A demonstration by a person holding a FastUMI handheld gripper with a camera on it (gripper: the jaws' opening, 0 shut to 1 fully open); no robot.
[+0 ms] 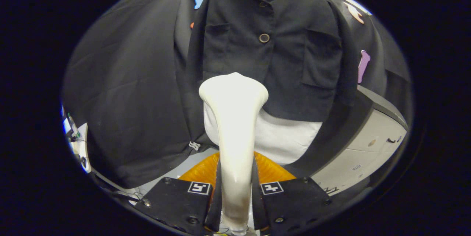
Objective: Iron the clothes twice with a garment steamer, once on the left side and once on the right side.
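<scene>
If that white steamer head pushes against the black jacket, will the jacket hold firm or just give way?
The black jacket will probably give way: it hangs loose, its fabric looks soft, and its hem hangs free over a white garment. The steamer, clamped between the gripper fingers, looks rigid and smooth, so it should slide easily.

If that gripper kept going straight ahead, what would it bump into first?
Probably the black jacket: the gripper is shut on the white steamer, whose head points at the jacket's lower front. How far off it hangs is unclear.
</scene>
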